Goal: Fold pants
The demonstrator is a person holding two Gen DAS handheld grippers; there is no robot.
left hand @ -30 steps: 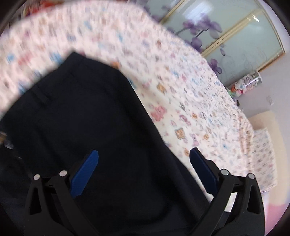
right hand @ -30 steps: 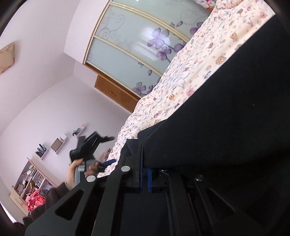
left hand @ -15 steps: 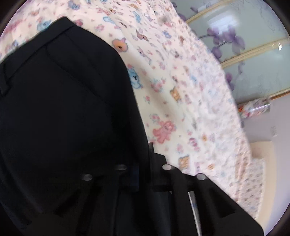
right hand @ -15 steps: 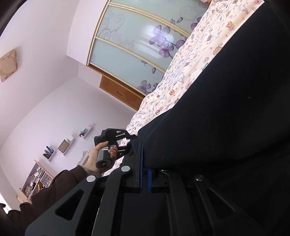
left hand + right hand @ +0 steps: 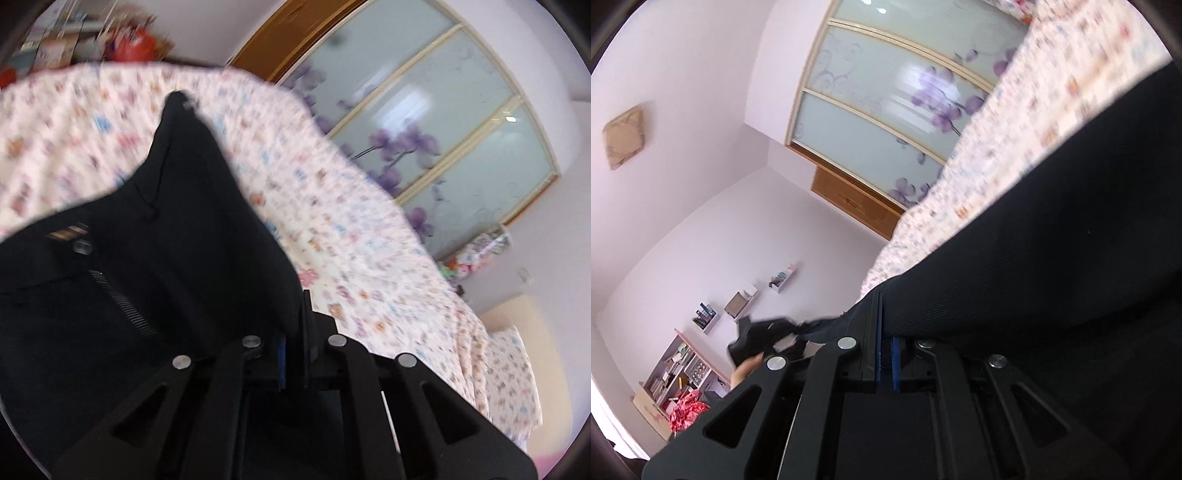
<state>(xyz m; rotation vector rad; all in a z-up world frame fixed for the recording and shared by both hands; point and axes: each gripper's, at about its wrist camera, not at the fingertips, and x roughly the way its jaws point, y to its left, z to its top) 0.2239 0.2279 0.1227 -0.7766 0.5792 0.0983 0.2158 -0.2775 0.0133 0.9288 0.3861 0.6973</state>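
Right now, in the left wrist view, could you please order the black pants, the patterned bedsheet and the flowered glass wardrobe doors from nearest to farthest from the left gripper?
1. Black pants: clamped in the left gripper, spreading to its left.
2. Patterned bedsheet: under and beyond the pants, to the right.
3. Flowered glass wardrobe doors: past the bed's far edge, upper right.

Bright daylight, smeared by motion

Soft, even light filled the room; white glare sat on the frosted wardrobe doors (image 5: 424, 122). The floral bedspread (image 5: 332, 229) blurred into streaks, the black pants (image 5: 1052, 258) swallowed detail, and the fisheye bent walls and darkened every corner.
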